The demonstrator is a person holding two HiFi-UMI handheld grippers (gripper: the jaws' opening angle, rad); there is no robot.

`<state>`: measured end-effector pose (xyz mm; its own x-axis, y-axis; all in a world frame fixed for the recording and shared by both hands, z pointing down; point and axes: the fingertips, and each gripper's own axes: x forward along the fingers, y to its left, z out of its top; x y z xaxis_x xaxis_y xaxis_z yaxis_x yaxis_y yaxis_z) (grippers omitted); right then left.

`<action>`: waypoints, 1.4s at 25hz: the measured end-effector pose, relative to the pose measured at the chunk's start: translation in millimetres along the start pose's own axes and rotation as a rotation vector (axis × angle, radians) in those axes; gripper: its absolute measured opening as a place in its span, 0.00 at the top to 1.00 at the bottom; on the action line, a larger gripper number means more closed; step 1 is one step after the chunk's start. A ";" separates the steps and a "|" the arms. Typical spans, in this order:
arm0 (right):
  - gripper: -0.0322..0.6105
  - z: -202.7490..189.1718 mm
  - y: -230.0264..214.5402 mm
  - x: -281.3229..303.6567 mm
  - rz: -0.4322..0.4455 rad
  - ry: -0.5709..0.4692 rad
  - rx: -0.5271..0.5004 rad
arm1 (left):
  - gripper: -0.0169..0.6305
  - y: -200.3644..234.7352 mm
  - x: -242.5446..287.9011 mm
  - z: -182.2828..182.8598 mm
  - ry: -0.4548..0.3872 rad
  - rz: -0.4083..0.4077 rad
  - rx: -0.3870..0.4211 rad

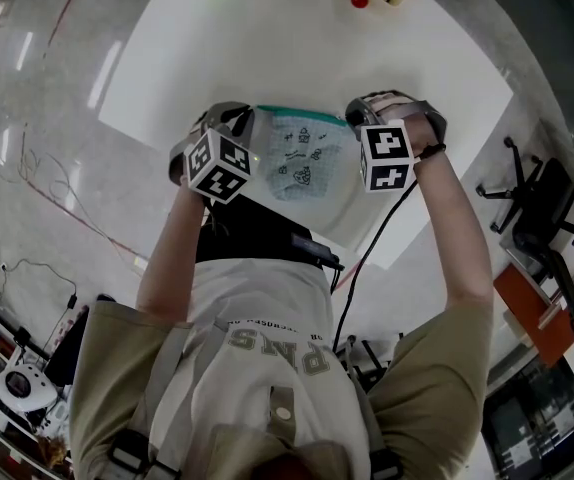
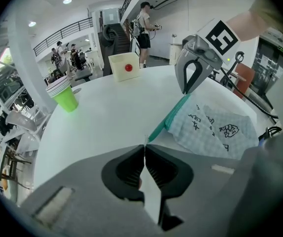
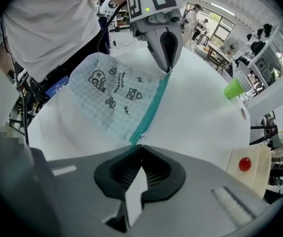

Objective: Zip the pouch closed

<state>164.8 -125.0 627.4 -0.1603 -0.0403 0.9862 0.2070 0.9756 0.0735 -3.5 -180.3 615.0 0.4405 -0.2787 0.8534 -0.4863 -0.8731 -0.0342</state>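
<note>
Bearing doodles, checked pouch (image 3: 112,98) has a teal zipper (image 3: 151,107).

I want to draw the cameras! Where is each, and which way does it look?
Head view: on the person's head, looking down at the pouch; arms, chest show.
Left gripper view: on the left gripper, facing the right gripper; forearm shows.
Right gripper view: on the right gripper, facing the left; shirt shows.
All share the pouch.

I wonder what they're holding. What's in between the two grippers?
The pouch, with its teal zipper, stretches from the left gripper to the right gripper, each shut on one end. The head view shows it.
</note>
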 end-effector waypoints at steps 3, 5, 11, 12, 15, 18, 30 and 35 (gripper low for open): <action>0.95 -0.3 -0.6 0.9 -0.004 0.002 0.005 | 0.94 1.0 0.6 -0.8 0.002 0.002 -0.002; 0.95 0.5 -1.0 0.3 -0.005 0.001 0.009 | 0.94 1.7 -0.3 -0.5 0.003 0.003 -0.002; 0.95 -2.0 1.5 6.4 0.007 0.004 0.028 | 0.94 -1.0 2.5 -0.9 0.013 -0.010 0.002; 0.95 -2.4 2.1 7.1 0.009 0.003 0.032 | 0.94 -2.0 2.8 -0.9 0.015 -0.014 0.001; 0.95 0.4 1.9 6.5 0.019 -0.020 0.063 | 0.94 -3.3 4.0 -1.2 0.027 -0.026 0.000; 0.95 1.0 0.4 7.4 0.030 -0.035 0.089 | 0.94 -1.5 6.6 -1.5 0.034 -0.031 0.001; 0.94 1.7 1.8 4.9 0.034 -0.058 0.142 | 0.92 -1.7 6.3 -1.6 0.010 -0.032 -0.026; 0.90 -0.5 -2.1 6.2 0.021 -0.056 0.159 | 0.80 8.5 7.3 -3.1 -0.006 -0.024 -0.067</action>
<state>163.9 -127.4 633.4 -0.2118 -0.0115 0.9772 0.0567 0.9981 0.0241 -6.8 -188.5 622.5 0.4573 -0.2604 0.8503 -0.5249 -0.8509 0.0217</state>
